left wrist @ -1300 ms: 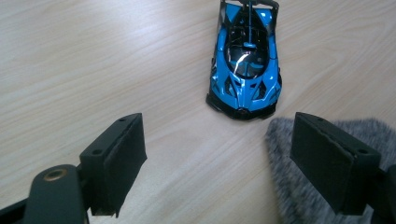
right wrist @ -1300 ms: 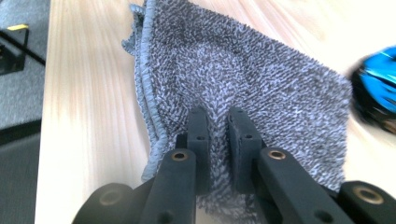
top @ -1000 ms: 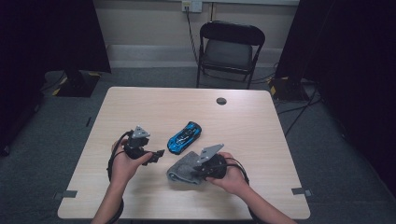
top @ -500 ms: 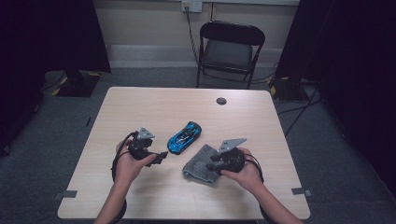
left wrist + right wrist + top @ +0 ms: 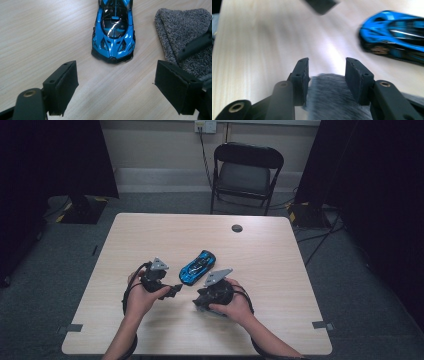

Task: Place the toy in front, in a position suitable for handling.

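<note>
The right tongs (image 5: 327, 72) have just been opening and stand released over the grey cloth (image 5: 332, 97), which lies on the tabletop (image 5: 280, 250) beside the blue toy car (image 5: 113, 30). The left tongs (image 5: 125, 90) gape wide, empty, facing the car — judged the regrasp step, needing a fresh pinch on the cloth's edge.

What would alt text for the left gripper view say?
A shiny blue toy car sits on a pale wooden table, its pointed end facing the left gripper, whose two black jaws stand wide apart with nothing between them. A grey cloth lies at right.
</note>
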A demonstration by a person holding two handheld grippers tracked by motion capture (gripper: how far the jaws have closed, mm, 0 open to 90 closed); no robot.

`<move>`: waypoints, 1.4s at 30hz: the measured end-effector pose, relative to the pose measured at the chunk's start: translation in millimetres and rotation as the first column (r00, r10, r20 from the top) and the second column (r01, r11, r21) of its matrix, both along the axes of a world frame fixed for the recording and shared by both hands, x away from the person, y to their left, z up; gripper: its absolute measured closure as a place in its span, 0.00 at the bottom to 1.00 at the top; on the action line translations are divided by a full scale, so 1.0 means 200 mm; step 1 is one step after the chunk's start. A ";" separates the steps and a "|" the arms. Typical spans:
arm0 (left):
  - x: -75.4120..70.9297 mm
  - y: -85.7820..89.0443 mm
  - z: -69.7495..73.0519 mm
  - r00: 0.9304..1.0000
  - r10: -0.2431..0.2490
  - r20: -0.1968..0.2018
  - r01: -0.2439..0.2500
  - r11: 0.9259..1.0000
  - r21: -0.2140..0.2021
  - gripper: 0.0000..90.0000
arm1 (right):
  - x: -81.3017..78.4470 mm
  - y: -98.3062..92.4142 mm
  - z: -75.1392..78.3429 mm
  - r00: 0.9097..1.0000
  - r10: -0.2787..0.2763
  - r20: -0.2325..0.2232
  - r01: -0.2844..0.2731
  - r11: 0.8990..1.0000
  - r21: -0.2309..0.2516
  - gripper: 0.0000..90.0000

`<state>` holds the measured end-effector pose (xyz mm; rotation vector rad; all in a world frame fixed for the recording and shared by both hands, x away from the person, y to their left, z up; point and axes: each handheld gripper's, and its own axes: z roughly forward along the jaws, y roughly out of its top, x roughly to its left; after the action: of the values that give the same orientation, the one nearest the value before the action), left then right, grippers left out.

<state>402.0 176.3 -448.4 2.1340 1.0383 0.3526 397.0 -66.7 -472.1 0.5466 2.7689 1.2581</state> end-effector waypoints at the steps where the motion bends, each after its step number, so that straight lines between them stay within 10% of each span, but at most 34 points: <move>1: 0.00 0.00 0.00 1.000 0.000 -0.001 0.000 1.000 -0.002 0.20 | -0.01 0.01 -0.01 1.000 0.020 0.004 -0.020 1.000 -0.012 0.60; 32: 0.00 -0.03 -0.02 1.000 -0.011 -0.013 0.011 1.000 -0.002 0.21 | -0.10 -0.53 0.00 0.993 -0.117 -0.002 0.116 0.984 -0.132 0.46; 42: 0.01 -0.01 -0.04 1.000 -0.013 -0.008 0.013 1.000 0.002 0.20 | -0.03 -0.73 0.02 0.969 -0.246 0.013 0.245 0.956 -0.162 0.46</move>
<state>404.8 173.5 -455.8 2.1445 1.0284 0.3400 390.7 -213.2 -469.1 0.8499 2.6726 0.9696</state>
